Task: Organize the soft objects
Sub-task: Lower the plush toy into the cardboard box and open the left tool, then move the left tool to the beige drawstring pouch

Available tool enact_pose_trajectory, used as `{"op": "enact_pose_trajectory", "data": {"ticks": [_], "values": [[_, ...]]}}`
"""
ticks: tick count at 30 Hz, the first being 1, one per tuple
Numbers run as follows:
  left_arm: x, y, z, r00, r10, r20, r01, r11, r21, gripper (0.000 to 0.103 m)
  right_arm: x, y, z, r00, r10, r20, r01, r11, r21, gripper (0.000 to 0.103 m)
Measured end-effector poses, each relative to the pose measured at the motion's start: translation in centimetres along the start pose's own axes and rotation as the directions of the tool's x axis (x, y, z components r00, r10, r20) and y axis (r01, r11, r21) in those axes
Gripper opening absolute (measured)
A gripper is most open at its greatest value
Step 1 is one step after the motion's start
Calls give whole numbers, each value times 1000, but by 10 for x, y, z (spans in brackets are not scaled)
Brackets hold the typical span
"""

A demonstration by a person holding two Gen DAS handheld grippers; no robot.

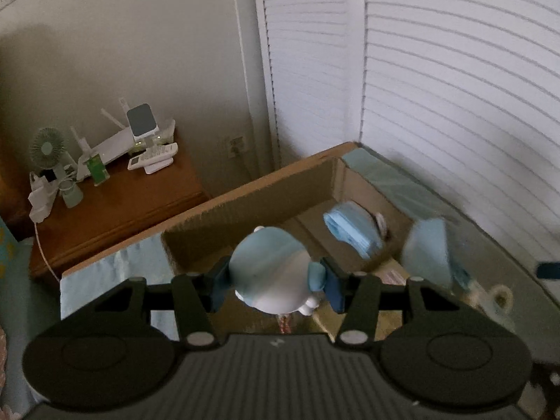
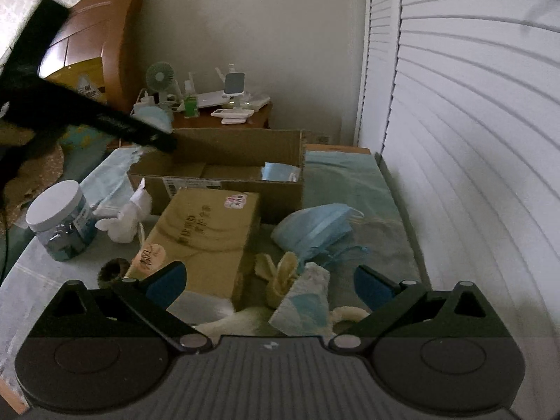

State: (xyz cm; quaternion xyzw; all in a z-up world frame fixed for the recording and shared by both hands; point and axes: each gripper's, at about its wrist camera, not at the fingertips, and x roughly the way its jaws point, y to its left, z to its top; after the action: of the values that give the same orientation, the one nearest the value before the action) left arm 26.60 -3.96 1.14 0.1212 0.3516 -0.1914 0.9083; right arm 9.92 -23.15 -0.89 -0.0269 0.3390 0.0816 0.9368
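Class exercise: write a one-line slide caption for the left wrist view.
Left gripper holds a blue-and-white plush toy above the open cardboard box.

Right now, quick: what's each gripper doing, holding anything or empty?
Left gripper: closed on the blue-and-white plush toy, above the open cardboard box.
Right gripper: open, holding nothing.

A bed (image 2: 350,182) with a pale blue-green cover holds an open cardboard box (image 2: 224,175), a closed box (image 2: 206,234), a jar (image 2: 61,224) at the left and blue face masks (image 2: 315,231).
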Motion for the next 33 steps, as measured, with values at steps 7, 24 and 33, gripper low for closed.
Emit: {"op": "enact_pose_trajectory", "data": {"ticks": [7, 24, 33], "values": [[33, 4, 16, 1000, 19, -6, -20, 999, -50, 87, 7, -7, -1, 1000, -22, -11, 22, 1000, -6, 103], [-42, -28, -29, 996, 38, 77, -39, 999, 0, 99, -7, -5, -18, 998, -46, -38, 45, 999, -12, 103], [-66, -54, -84, 996, 61, 61, -62, 998, 21, 99, -24, -2, -30, 998, -48, -34, 48, 999, -6, 103]]}}
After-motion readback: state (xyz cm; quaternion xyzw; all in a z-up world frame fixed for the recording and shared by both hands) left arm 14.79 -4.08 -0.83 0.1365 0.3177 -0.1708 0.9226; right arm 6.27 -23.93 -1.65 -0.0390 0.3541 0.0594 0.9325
